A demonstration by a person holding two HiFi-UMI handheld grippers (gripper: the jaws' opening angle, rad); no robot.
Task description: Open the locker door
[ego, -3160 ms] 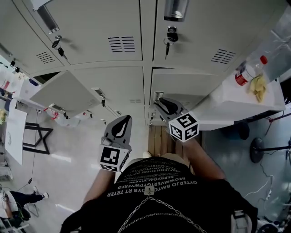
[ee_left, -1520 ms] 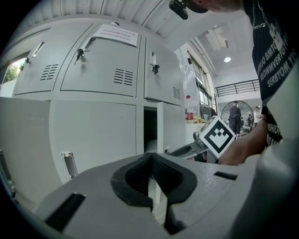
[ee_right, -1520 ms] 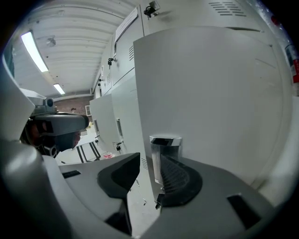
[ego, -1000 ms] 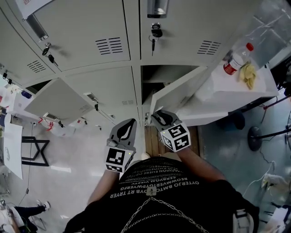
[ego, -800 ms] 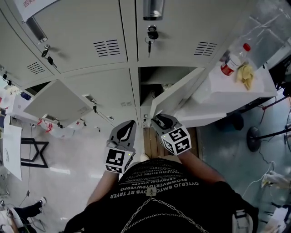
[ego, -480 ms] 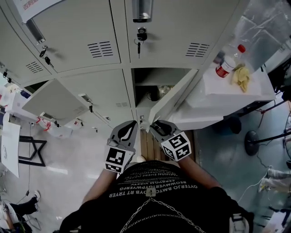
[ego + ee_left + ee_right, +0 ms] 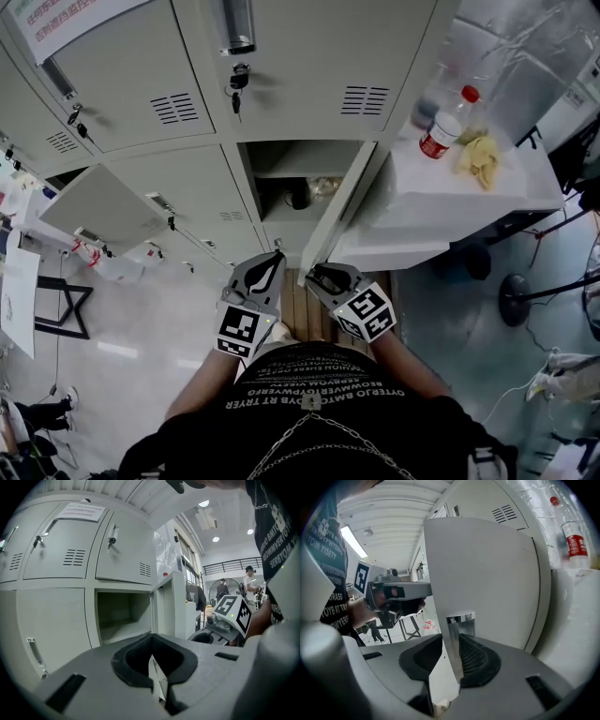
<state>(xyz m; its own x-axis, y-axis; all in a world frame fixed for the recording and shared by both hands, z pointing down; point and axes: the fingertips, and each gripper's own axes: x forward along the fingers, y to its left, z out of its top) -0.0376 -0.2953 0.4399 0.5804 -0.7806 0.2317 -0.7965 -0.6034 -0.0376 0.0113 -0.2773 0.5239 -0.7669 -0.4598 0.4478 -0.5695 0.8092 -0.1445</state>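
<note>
The locker door [image 7: 345, 208] stands swung well out from its compartment [image 7: 281, 159], seen nearly edge-on from the head view, in the lower row of the bank of lockers. The right tongs [image 7: 319, 275] pinch its free edge, one pad on each face of the panel, right at the chrome pull [image 7: 461, 625]. The left tongs [image 7: 270, 265] hang just beside them, pressed together with nothing between. The door looks like thin painted sheet metal: probably light and stiff, free on its hinge, but smooth enough to slip from a loose pinch. The free edge by the pull seems the best hold, being farthest from the hinge. Inside the open compartment a shelf divides the space; below it sit a dark object [image 7: 296, 195] and a pale thing [image 7: 324, 187], neither clear enough to name. On the worktop [image 7: 441, 202] to the right stands a red-capped bottle [image 7: 440, 127].
</note>
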